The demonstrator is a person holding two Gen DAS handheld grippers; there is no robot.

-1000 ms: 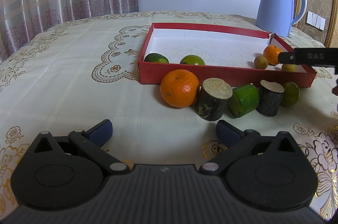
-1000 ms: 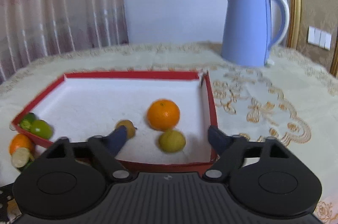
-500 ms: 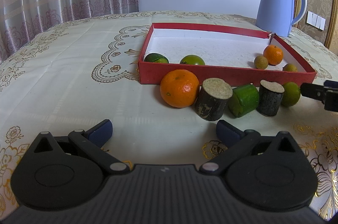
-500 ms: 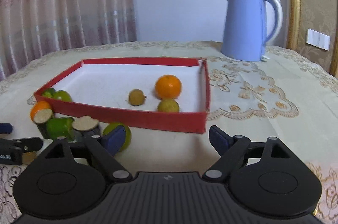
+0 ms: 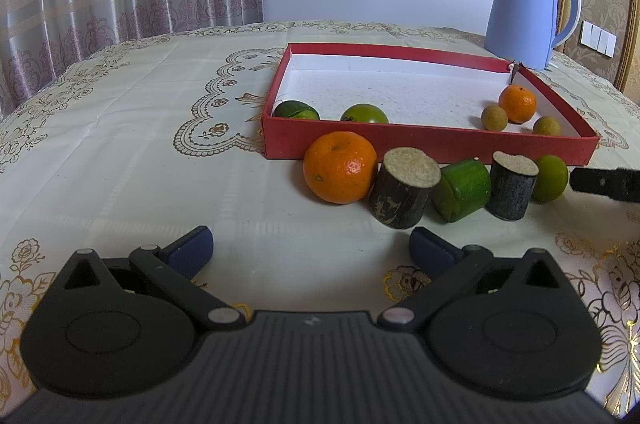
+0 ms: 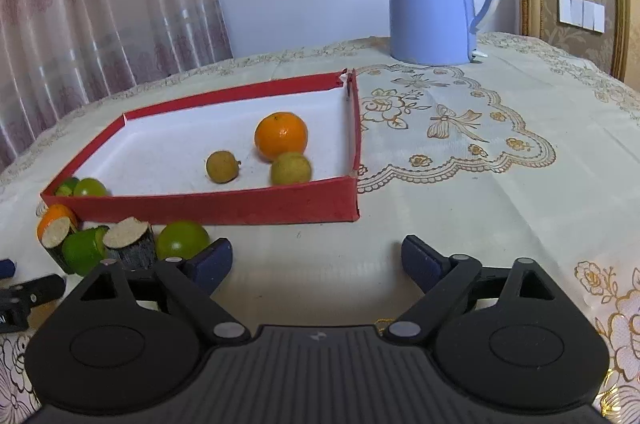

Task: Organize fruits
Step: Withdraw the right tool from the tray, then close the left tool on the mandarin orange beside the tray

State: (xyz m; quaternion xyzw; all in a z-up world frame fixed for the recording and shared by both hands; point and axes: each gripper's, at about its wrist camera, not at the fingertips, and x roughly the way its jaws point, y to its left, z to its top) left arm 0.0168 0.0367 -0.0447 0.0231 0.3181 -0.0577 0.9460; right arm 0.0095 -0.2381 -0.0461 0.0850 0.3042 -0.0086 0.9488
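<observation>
The right gripper [image 6: 317, 256] has withdrawn from over the red tray [image 6: 224, 206] to the bare cloth [image 6: 460, 192] before it; its jaws are opening, nothing between them. The left gripper [image 5: 311, 248] stays open and empty. One lime [image 6: 182, 239] now sits beside its left pad. Five fruits lie in the tray; an orange [image 5: 340, 167] remains outside.

left claw [image 5: 311, 245]: black ribbed body, blue pads, 2 silver pivots | right claw [image 6: 317, 259]: same
</observation>
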